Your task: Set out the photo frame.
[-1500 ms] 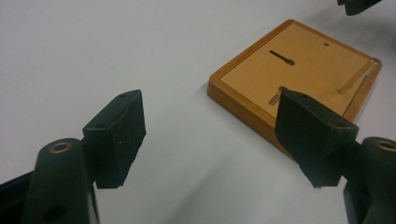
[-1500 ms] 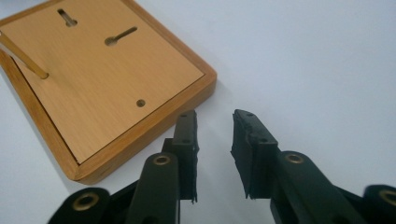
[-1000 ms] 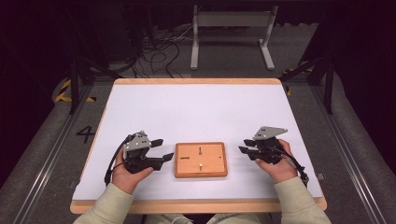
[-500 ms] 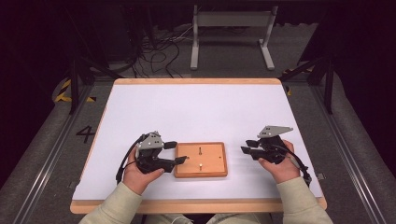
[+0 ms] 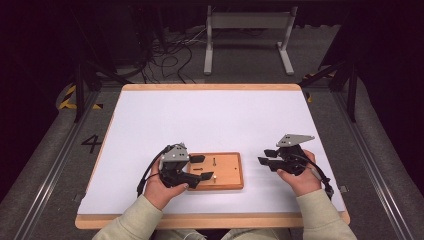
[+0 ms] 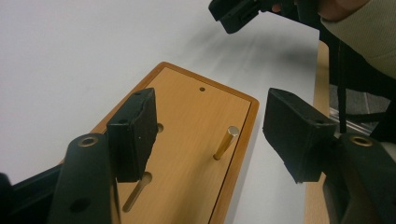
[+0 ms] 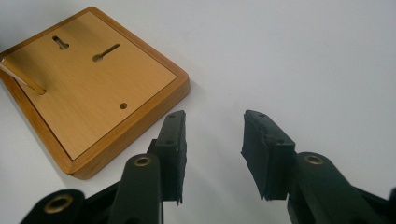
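My left gripper (image 5: 192, 172) hangs over the left part of the wooden board (image 5: 227, 172), its jaws wide apart around the upright brass peg (image 6: 226, 142) without touching it. The board lies on the white bench (image 5: 210, 120). My right gripper (image 5: 266, 163) rests right of the board, jaws just opening further, empty.

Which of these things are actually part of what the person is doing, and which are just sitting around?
Part of the job:
- wooden board with holes and slots
- brass peg standing in the board
- left claw, open over the board
- right claw, open beside the board

Just around:
- white table
- cables on the floor
- metal stand behind
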Action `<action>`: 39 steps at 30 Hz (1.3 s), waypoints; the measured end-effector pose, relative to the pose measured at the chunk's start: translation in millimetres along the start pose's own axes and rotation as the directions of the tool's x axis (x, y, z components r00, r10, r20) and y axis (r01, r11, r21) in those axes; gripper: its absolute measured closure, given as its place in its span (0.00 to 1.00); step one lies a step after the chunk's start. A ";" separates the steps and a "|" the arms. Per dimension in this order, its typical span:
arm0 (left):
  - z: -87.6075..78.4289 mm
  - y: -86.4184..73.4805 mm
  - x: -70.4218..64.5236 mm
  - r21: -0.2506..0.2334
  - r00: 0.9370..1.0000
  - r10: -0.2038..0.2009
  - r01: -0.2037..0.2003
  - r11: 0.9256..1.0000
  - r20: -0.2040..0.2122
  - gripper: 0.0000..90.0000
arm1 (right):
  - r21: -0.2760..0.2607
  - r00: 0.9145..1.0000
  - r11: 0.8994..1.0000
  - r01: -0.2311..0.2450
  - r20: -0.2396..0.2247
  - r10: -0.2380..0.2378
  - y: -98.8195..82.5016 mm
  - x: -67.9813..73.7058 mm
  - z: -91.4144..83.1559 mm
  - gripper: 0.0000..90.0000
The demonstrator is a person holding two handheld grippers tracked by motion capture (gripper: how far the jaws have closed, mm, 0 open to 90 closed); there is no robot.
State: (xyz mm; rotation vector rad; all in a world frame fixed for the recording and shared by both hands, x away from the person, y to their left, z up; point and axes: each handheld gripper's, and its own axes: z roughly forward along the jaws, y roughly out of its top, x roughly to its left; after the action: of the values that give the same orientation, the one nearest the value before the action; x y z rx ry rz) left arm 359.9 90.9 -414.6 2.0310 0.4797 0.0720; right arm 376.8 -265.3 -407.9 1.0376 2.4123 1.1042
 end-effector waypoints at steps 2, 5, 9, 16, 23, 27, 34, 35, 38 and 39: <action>5.1 -0.7 -1.1 0.012 1.000 0.011 -0.011 1.000 0.012 0.42 | 0.000 1.000 1.000 0.001 -0.002 -0.001 0.0 0.2 -0.1 0.66; 11.8 -4.3 -2.4 0.013 0.999 0.023 -0.023 1.000 0.030 0.47 | 0.002 1.000 1.000 0.004 -0.002 -0.004 -0.5 0.2 0.3 0.66; 20.6 -11.0 0.4 0.039 0.999 0.005 -0.007 0.999 0.041 0.51 | 0.004 1.000 1.000 0.002 -0.005 -0.002 -1.3 0.5 1.1 0.66; 35.6 -18.4 -0.1 0.103 0.999 0.020 -0.024 0.994 0.038 0.58 | 0.007 1.000 1.000 0.006 -0.010 -0.006 -1.7 0.8 2.2 0.66; 43.5 -18.3 -5.1 0.113 0.997 0.078 -0.078 0.991 0.004 0.79 | 0.012 1.000 1.000 0.010 -0.014 -0.010 -2.3 1.5 4.0 0.66; 43.7 -17.4 -9.2 0.117 0.991 0.132 -0.131 0.984 0.002 0.93 | 0.012 1.000 1.000 0.017 -0.016 -0.017 -2.4 2.1 4.4 0.66; 44.1 -18.9 -10.8 0.108 0.988 0.157 -0.155 0.982 -0.004 0.93 | 0.014 1.000 1.000 0.016 -0.020 -0.016 -2.5 2.5 4.8 0.67; 44.2 -19.2 -11.7 0.106 0.985 0.171 -0.169 0.980 -0.011 0.93 | 0.014 1.000 1.000 0.015 -0.021 -0.015 -2.4 2.6 4.9 0.68; 44.2 -19.6 -15.7 0.116 0.973 0.231 -0.226 0.967 -0.029 0.93 | 0.018 1.000 1.000 0.006 -0.027 -0.006 -2.5 2.5 5.3 0.67; 44.2 -19.5 -17.3 0.122 0.966 0.254 -0.248 0.961 -0.039 0.93 | 0.017 1.000 1.000 0.004 -0.028 -0.004 -2.4 2.6 5.3 0.66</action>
State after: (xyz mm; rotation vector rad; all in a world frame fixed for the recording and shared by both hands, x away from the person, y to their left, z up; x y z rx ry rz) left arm 349.1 55.9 -450.6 2.2005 0.2616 0.2598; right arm 376.6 -261.7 -413.2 1.0291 2.4486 1.1052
